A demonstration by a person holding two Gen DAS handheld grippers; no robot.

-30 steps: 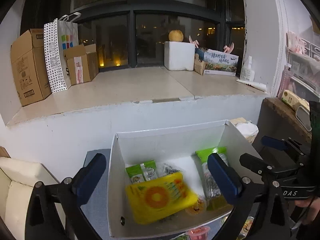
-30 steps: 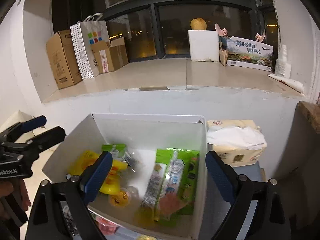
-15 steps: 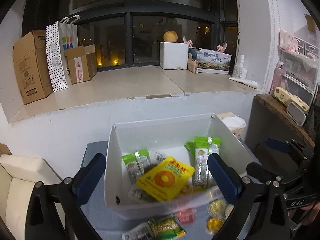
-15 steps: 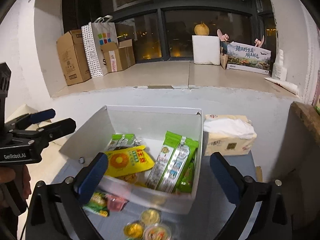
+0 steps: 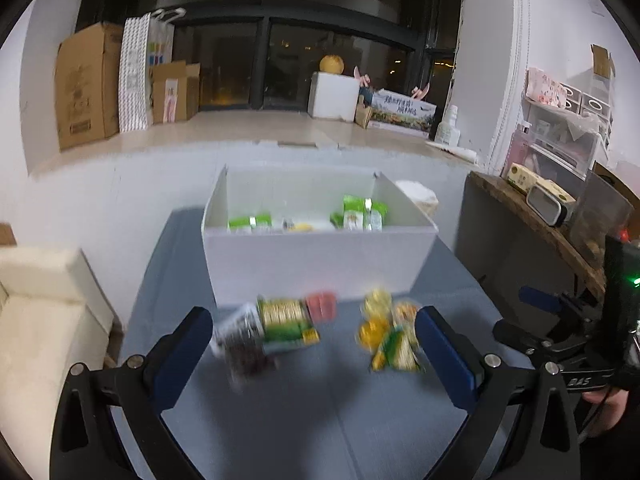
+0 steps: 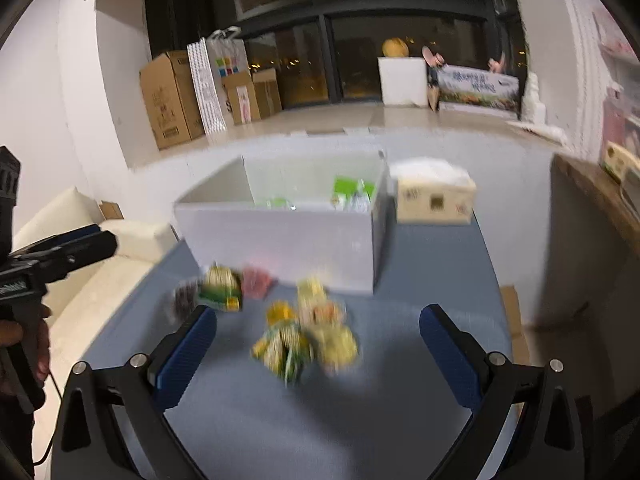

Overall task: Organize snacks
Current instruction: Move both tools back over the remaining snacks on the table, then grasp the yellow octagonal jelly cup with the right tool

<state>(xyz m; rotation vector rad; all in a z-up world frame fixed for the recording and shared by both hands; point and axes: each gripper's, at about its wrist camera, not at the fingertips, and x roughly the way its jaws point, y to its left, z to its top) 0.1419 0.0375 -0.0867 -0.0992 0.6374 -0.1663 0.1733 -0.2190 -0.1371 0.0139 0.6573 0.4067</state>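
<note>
Two grippers were in view, both with fingers spread wide and nothing between them. Left gripper (image 5: 312,354) hung above the blue-grey table (image 5: 304,420), in front of the white box (image 5: 316,256). Right gripper (image 6: 318,354) hung likewise, also on the near side of the box.

White box stood on the table, open at the top. Green packets (image 5: 362,216) lay inside toward its right wall; another green packet (image 5: 250,223) lay inside toward its left. Detail blurred.

Loose snacks lay on the table just in front of the box, in two clusters. Left cluster: a green cracker pack (image 5: 286,324), a dark packet (image 5: 244,346) touching it on the left, a pink item (image 5: 321,306) close to the box's front wall. Right cluster: yellow and orange snacks (image 5: 390,334), piled together; motion blur prevented a count.

Tissue box (image 6: 435,200) sat just beside the white box's right wall. Cardboard boxes (image 6: 172,98) stood on the sill behind the white box.
</note>
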